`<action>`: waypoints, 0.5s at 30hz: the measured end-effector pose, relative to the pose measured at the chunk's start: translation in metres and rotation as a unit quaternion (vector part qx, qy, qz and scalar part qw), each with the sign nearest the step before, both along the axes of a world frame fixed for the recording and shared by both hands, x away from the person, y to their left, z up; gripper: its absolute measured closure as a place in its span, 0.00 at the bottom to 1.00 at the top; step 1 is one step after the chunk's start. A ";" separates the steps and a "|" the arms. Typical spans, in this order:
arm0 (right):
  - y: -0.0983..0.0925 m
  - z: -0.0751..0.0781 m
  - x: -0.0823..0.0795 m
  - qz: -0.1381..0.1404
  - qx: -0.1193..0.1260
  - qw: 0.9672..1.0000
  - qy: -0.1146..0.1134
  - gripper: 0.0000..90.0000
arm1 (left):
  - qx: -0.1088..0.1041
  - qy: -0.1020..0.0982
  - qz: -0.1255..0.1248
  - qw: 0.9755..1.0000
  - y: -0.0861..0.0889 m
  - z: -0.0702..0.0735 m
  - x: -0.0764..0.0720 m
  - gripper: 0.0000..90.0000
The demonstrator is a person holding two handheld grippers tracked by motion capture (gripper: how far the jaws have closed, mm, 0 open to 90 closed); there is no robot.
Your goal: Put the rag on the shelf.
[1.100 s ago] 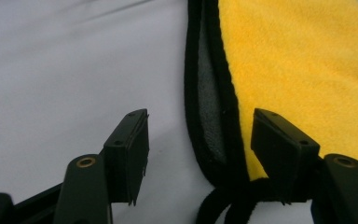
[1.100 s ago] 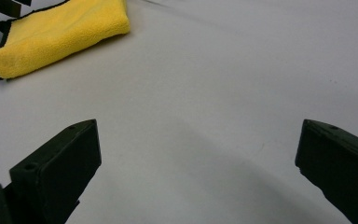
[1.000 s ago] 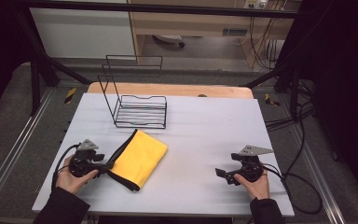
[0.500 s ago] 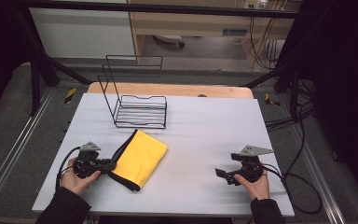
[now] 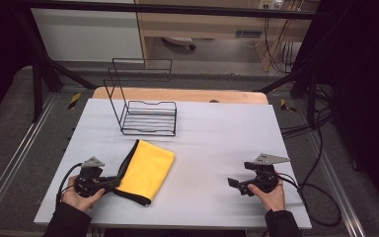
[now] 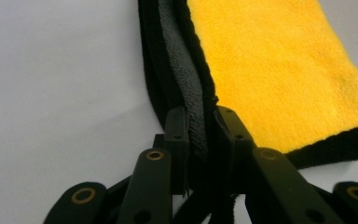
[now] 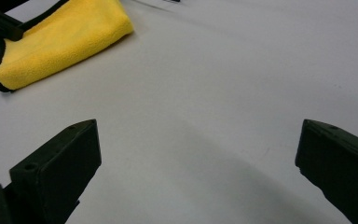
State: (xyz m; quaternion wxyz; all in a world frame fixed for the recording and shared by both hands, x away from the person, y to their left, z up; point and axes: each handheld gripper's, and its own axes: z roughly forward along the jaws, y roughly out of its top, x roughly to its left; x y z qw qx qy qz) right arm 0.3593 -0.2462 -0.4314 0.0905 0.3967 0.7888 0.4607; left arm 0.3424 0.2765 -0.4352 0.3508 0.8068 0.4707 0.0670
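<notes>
Yellow cloth (image 5: pixel 145 170) with a black border lies folded on the grey table (image 5: pixel 217 133), at the near left in the high view, in front of a black wire rack (image 5: pixel 145 111) that stands farther back. The left gripper (image 5: pixel 112 182), held in the person's left hand (image 5: pixel 79 195), reaches the cloth's near-left edge. The right gripper (image 5: pixel 234 185) rests well apart on the right side of the table, in the right hand (image 5: pixel 271 195).

From the left gripper view, its jaws have just been closing and now pinch the cloth's (image 6: pixel 270 70) dark folded edge, which sits squeezed between the two pads.

From the right gripper view, its two jaws stand wide apart over bare table (image 7: pixel 223 107), holding nothing. The cloth (image 7: pixel 60 39) lies far off at the upper left, with the left gripper (image 7: pixel 0 25) at its edge.
</notes>
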 end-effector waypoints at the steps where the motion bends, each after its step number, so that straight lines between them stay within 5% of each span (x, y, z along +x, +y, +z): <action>1: 0.000 0.000 0.000 0.001 -0.001 1.000 0.000 0.01 | 0.003 -0.004 -0.001 1.000 0.000 0.000 -0.004 0.84; 9: 0.000 0.001 0.000 -0.002 0.001 1.000 -0.003 0.01 | 0.007 -0.033 0.010 0.999 -0.003 0.003 -0.012 0.83; 13: 0.002 0.000 0.000 0.000 -0.005 1.000 -0.001 0.01 | 0.032 -0.063 0.020 0.997 -0.001 -0.005 -0.002 0.72; 15: 0.002 0.000 0.000 0.000 -0.005 1.000 0.000 0.01 | 0.024 -0.059 0.017 0.998 0.002 -0.007 0.004 0.62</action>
